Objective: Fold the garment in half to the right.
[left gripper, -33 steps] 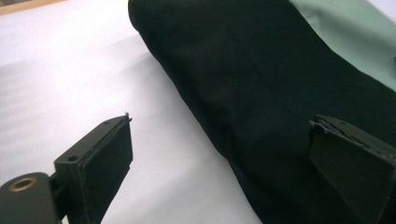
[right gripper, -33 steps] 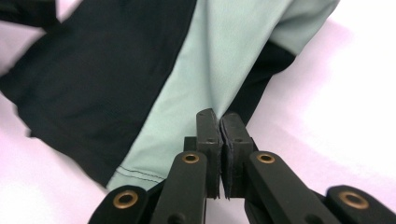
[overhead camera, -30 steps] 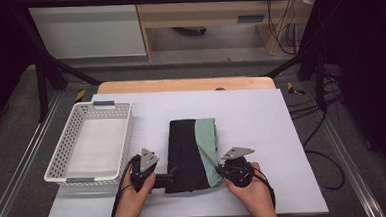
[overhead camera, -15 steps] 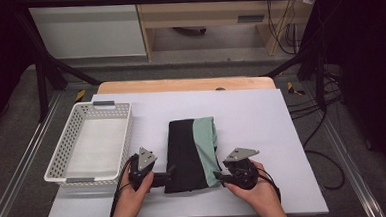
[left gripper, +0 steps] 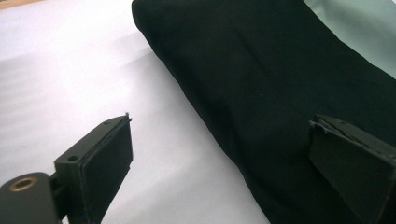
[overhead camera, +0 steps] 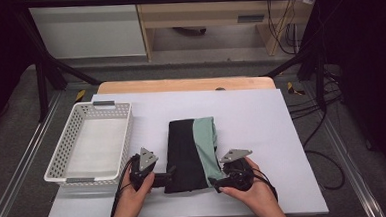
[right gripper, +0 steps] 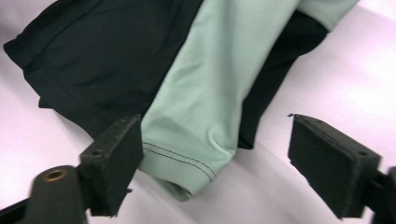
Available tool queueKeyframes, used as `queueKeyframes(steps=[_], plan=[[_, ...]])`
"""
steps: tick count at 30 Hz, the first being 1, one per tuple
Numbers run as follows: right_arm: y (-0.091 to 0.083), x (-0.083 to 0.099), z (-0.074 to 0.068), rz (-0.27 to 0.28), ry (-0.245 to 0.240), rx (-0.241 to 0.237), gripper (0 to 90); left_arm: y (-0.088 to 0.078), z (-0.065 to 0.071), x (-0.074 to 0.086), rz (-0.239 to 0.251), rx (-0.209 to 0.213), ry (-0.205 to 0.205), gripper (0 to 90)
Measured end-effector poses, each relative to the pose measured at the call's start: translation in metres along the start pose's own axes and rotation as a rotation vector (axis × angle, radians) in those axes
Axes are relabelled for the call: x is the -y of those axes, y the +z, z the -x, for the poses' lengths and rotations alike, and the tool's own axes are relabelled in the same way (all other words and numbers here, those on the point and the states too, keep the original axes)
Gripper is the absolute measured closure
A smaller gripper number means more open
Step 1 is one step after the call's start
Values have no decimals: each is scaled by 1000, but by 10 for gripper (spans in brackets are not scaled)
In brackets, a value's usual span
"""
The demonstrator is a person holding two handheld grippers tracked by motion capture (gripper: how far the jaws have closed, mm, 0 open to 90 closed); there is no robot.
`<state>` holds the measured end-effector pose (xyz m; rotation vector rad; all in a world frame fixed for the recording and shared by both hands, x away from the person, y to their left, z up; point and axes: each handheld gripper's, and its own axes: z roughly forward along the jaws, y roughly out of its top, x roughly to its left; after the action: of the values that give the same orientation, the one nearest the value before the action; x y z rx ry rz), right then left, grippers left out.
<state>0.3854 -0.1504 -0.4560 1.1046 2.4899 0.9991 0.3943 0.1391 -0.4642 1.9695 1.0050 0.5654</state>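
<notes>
Table: big white sheet [overhead camera: 261, 115] on top; brown wood edge [overhead camera: 179, 84] at the far side; grey floor all round
Room: dark at both sides; black frame bars; wires on the floor at the right; pale wall and a wooden shelf at the back
Basket [overhead camera: 125, 137]: white, with holes; on the left part of the sheet
Cloth [overhead camera: 185, 149]: folded, black and green; in the middle, near the front edge
Left gripper [overhead camera: 170, 177]: jaws wide; black fold between them, not pinched
Right gripper [overhead camera: 214, 181]: jaws just opened wide; green corner between them, let go
</notes>
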Motion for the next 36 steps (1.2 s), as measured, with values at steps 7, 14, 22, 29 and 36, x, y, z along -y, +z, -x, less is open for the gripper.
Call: queueKeyframes(steps=[7, 14, 22, 29, 36], plan=[[10, 0, -7, -37, -30, -34, 97, -1, -1, 1, 1, 7, -18, 68], [21, -4, -12, -73, -44, -48, 124, -3, 0, 0, 12, 6, -14, 68], [30, -8, -13, -97, -54, -37, 175, -3, -4, 0, 13, -6, -17, 70], [30, -7, -12, -91, -64, -38, 205, -3, -5, -1, 15, -5, -21, 69], [29, -7, -12, -88, -79, -44, 245, -2, -6, 1, 8, -10, -28, 69]])
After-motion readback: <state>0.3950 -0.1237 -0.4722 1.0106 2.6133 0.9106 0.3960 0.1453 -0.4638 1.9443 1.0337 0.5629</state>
